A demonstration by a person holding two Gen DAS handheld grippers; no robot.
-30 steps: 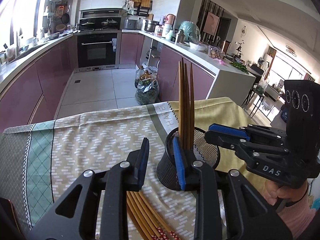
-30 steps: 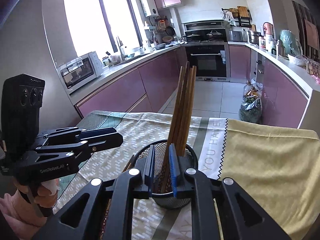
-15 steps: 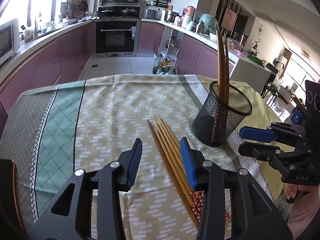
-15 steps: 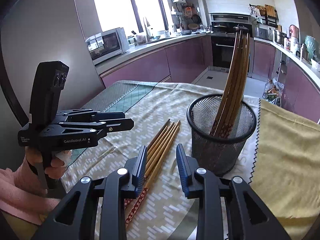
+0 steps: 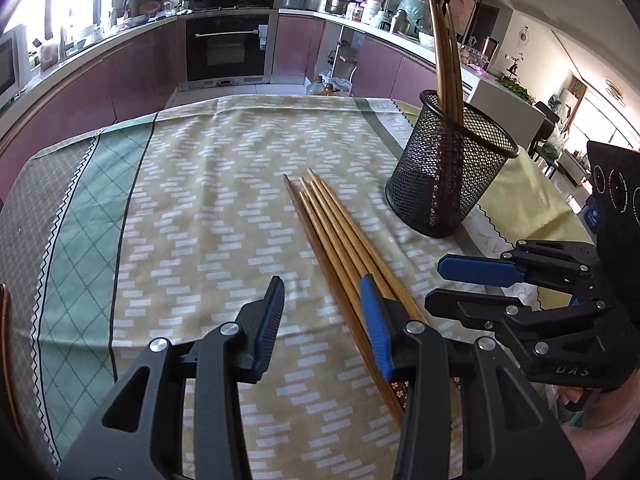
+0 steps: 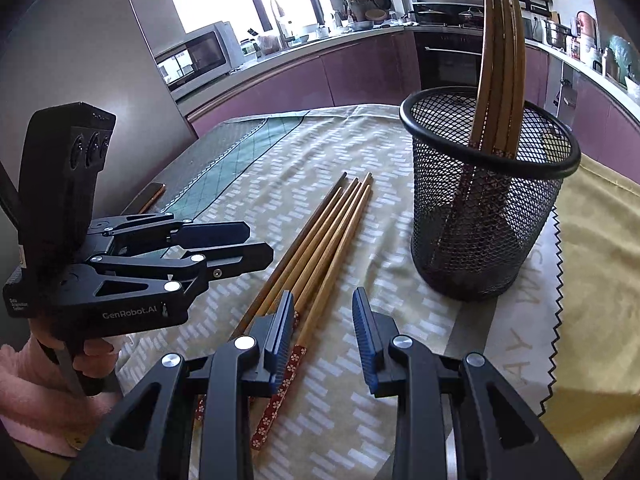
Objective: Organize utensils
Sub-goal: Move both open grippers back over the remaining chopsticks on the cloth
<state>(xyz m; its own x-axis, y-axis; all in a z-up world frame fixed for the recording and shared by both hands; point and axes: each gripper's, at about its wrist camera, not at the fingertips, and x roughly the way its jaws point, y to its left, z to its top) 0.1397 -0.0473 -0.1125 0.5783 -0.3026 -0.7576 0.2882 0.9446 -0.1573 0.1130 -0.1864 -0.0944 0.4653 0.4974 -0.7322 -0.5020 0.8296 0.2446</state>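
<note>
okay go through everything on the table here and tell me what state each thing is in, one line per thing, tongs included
Mesh holder: upright on the cloth, a few chopsticks standing in it.
Chopsticks in holder: leaning on the rim, patterned ends down.
Loose chopsticks: lying flat in a bundle beside the holder.
Tablecloth: spread flat.
Left tongs: open, empty, above the bundle.
Right tongs: open, empty, above the patterned ends.

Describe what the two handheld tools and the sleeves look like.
Both are matte black frames with silver screws and ribbed blue pads. The left tool reads GenRobot.AI in white and carries a black three-lens block; the right tool reads DAS. A pink sleeve shows at the left hand.
</note>
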